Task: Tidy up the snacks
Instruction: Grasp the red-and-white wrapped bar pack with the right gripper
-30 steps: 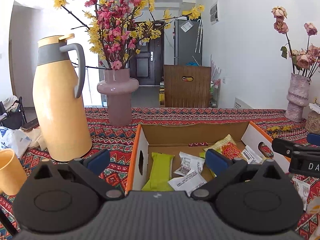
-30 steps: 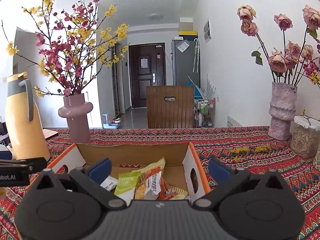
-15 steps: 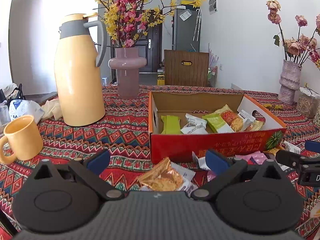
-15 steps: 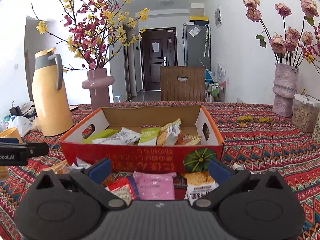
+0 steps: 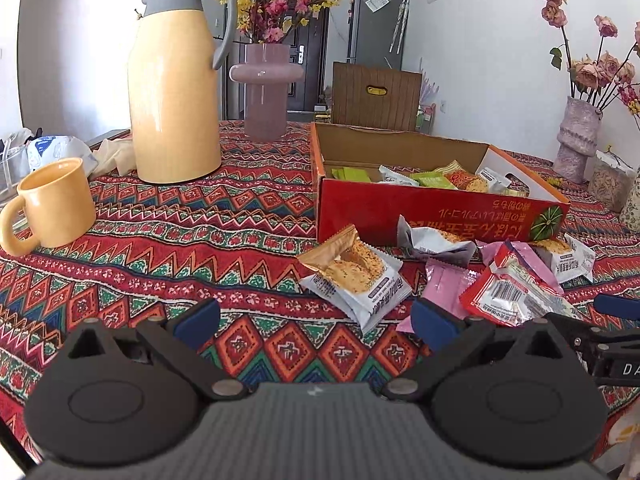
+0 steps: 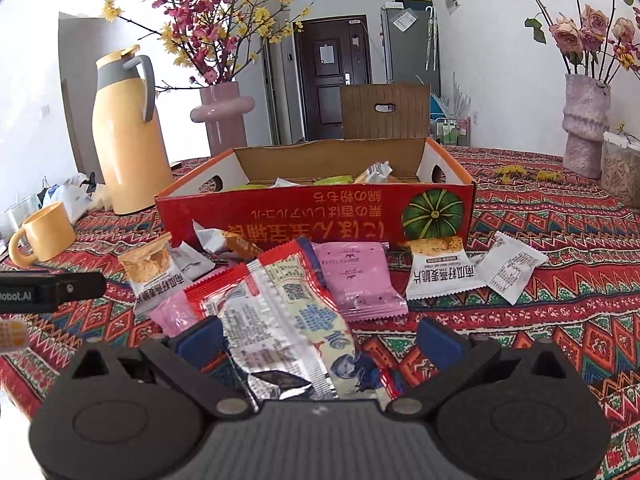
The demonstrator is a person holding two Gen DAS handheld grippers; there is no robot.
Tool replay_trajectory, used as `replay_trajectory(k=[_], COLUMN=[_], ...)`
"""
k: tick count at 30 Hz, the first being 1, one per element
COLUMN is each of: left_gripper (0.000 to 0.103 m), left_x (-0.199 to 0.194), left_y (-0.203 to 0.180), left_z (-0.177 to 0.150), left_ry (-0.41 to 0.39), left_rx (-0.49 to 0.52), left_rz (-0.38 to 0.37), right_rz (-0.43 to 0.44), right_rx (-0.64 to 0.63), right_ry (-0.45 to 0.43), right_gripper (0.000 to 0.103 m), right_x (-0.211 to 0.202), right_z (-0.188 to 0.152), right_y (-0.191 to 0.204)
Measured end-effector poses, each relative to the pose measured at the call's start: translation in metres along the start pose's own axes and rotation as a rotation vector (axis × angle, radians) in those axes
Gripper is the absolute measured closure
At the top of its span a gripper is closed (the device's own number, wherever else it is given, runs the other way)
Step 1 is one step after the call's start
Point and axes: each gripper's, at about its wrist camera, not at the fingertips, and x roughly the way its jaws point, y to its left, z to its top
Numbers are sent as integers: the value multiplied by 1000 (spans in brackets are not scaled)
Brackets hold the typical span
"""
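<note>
Loose snack packets are lying on the bench in front of the red box: a red-and-white packet, a pink one, biscuit packs. More are sitting inside the box. A second ago both tools were hanging over the box interior; now they are sitting low before the pile, so a fresh pick looks to be starting. Right tool is spread apart, straddling the red-and-white packet, not clamped. Left tool is also apart, empty, pointing at the nearest biscuit pack. Jug and mug are standing well left.
</note>
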Motion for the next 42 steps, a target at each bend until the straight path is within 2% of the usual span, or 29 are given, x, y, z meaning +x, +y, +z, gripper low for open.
replay_trajectory(k=[4,9,12,13,14,16,22,30,36,42], left_gripper=[0,0,0,0,0,0,0,0,0,0], left_x=[-2,-4,-4,-4,-4,-2,4,10,16,22], left_y=[0,0,0,0,0,0,-3,-14,-30,-47], left_z=[0,-1,-2,-2,-2,-2,-3,-1,2,4], left_ry=[-3,-1,2,3,4,8,23,31,34,34], left_rx=[2,3,3,3,3,2,7,32,60,91], left_rz=[-3,-9,-11,-11,-10,-8,-9,-25,-43,-62], right_rz=[19,59,71,66,61,72,32,-137,-233,-237], right_rx=[-19,-14,-18,-19,-23,-10,31,68,79,81], right_ry=[19,78,108,114,107,93,2,-123,-137,-140], right_gripper=[0,10,23,33,37,40,41,41,41,41], right_x=[7,24,33,35,34,29,10,-4,10,23], right_z=[1,6,8,8,7,6,6,19,21,16], right_y=[4,-1,-3,-2,-2,-3,-16,-56,-82,-85])
